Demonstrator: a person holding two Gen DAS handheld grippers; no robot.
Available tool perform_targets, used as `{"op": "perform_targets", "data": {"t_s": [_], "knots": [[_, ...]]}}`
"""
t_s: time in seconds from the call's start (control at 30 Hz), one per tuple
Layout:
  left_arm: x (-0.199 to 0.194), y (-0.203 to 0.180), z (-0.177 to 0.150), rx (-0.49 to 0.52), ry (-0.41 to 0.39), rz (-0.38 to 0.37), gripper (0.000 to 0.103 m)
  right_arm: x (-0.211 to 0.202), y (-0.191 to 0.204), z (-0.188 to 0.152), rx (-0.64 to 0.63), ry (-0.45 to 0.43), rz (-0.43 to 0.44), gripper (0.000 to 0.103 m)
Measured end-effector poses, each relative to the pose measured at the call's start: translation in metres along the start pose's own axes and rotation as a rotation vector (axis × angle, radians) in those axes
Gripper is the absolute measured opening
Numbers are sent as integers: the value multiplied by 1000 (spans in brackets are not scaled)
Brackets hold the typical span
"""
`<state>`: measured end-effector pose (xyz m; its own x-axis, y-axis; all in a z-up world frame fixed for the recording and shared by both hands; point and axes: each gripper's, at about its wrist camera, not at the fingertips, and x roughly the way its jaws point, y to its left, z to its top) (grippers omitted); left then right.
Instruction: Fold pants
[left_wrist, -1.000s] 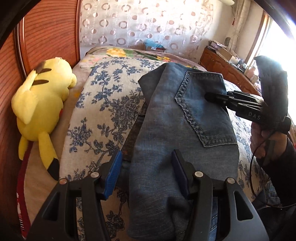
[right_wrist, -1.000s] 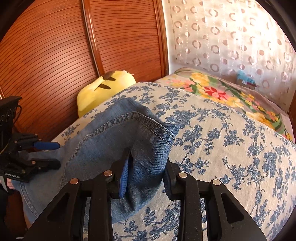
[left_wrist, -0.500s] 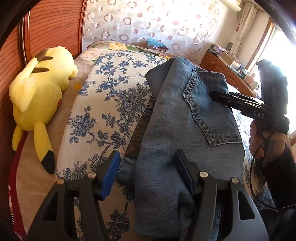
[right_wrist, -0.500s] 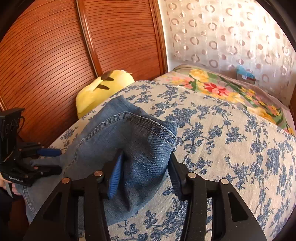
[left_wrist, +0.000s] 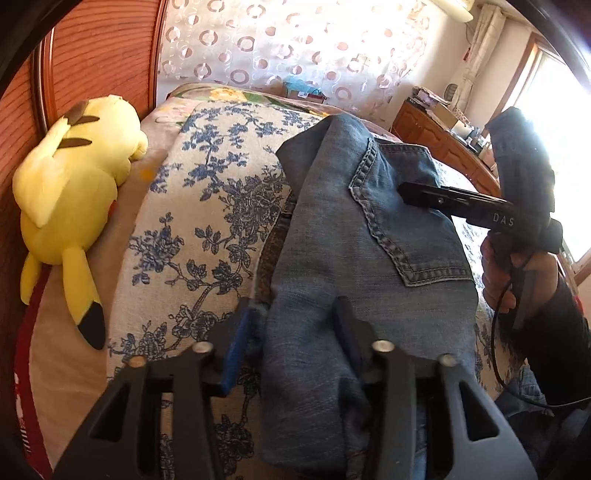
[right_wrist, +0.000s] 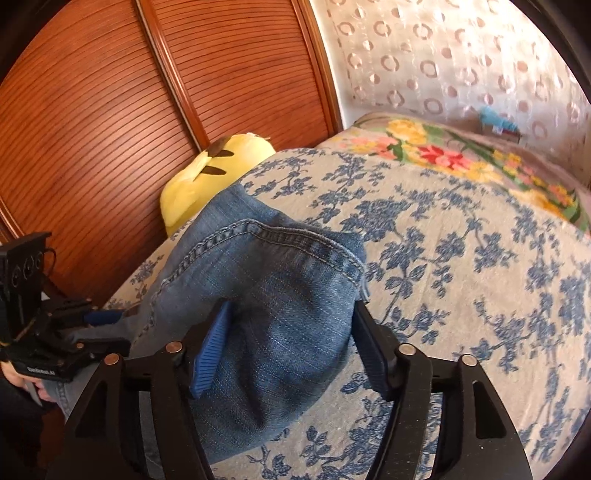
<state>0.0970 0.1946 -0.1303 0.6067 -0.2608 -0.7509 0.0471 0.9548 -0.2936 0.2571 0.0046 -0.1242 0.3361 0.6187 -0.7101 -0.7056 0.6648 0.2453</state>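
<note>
Your left gripper (left_wrist: 291, 347) has just been closing and pinches a ridge of the faded blue denim pants (left_wrist: 369, 236) on the floral-print bed (left_wrist: 192, 221). Your right gripper (right_wrist: 291, 347) has just been opening, fingers released around the folded end, probably letting that fold settle.

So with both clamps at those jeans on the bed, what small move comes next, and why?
Probably lift the left gripper, whose jaws have just been closing and now pinch a ridge of the jeans, to start a fold. The right gripper has just been opening and stands loose around the denim.
</note>
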Motion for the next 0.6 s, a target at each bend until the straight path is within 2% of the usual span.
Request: {"op": "perform_targets", "data": {"t_s": [0.1,0.17,0.23,0.3,0.4,0.6], "knots": [[-4,-4,1,17,-10,4,16,2,3,2,-11,8,8,65],[-6,-5,2,16,-10,-11,9,3,6,3,-18,21,31,55],[-7,-6,2,17,-15,-7,6,-1,10,6,-30,4,38,35],[-10,-6,3,14,-25,-11,5,-3,13,10,-38,-10,40,29],[-20,-2,6,-6,-60,-24,3,-10,24,19,-73,-47,35,25],[-40,12,22,-25,-133,-6,2,-19,54,54,-144,-135,57,23]]}}
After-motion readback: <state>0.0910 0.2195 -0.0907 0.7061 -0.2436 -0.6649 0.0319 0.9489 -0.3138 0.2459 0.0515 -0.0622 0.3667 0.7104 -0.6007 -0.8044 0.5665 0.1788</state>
